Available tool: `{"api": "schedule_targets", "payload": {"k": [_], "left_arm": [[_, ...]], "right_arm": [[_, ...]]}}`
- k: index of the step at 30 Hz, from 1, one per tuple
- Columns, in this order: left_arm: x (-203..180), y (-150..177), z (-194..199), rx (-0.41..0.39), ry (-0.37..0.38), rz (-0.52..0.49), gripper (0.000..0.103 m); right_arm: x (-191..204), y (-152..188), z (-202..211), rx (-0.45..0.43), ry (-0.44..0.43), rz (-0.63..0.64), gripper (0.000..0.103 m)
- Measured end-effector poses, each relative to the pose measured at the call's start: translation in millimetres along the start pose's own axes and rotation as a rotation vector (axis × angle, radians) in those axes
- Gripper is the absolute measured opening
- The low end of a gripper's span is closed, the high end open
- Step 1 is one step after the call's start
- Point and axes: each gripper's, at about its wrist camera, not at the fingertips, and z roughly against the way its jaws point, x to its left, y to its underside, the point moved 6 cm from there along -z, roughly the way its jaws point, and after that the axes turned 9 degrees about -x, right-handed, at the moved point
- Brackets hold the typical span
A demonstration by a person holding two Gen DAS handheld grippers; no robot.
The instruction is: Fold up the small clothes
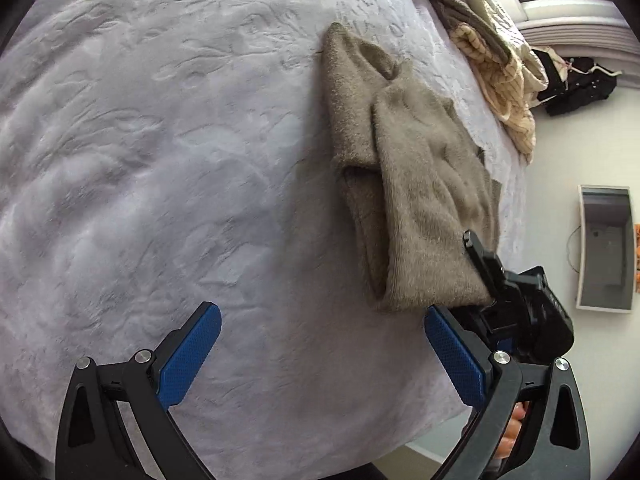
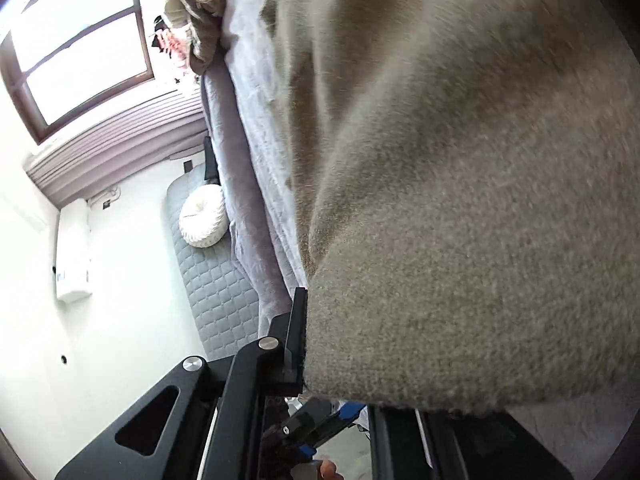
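Nearest in the left wrist view, the left claw (image 1: 322, 354) stands wide with nothing between its blue pads, hovering over the bed (image 1: 160, 160). Just beyond it, the right claw (image 1: 486, 276) is clamped on the near corner of the sweater (image 1: 416, 184); in the right wrist view the tan knit drapes over that claw and hides one finger.

The sweater lies on the bed near its right edge, partly folded: one sleeve or side is turned over the body and the layers sit unevenly. By the look of it, the fold is under way, with at least another fold and some smoothing left.

Farther off, a rumpled quilt (image 1: 496, 52) lies heaped at the bed's far edge, close enough to crowd the sweater. Beyond are a window (image 2: 80, 52) and a round cushion (image 2: 202, 216).
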Motion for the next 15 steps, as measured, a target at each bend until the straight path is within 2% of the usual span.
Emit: {"api": "schedule_targets", "payload": {"k": [3,9,11,15], "left_arm": [[-11.6,-27.7,-15.5,-0.005,0.046,-0.003,0.102],[-37.2,-81.3,-55.4,0.015,0.157,0.031,0.102],[-47.9,-90.3,-67.2,0.031,0.166,0.008,0.102],[-75.5,-97.1,-92.6,0.055,0.139,-0.091,0.102]], "right_arm": [[14.5,-2.7,2.7,0.017,0.006,0.068,0.009],[20.7,-6.7,-2.3,0.043,0.023,0.095,0.009],[20.5,-6.6,-2.1,0.054,0.031,0.103,0.009],[21.8,-5.8,-8.0,0.08,0.052,0.125,0.009]]}}
